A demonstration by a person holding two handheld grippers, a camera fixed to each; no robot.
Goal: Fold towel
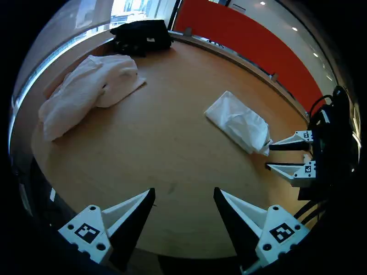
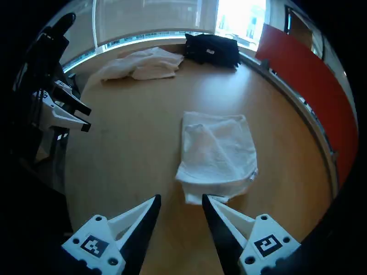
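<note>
Left gripper view: pale wooden tabletop [image 1: 174, 151], bounded by a bright window [image 1: 128, 9] and a red wall panel [image 1: 247, 41]. At the far edge, a black fabric bag [image 1: 140, 35]; beside it, a crumpled heap of white cloth [image 1: 87, 96]. Toward the right, the folded white towel [image 1: 238, 121], flat on the wood. Left gripper [image 1: 183, 195] spread wide, holding nothing. Right gripper [image 1: 268, 156] near the towel's end, its body dark and partly cut off.

Right gripper view: towel just ahead of the parted fingers; hard to tell whether the tips touch its near hem.
</note>
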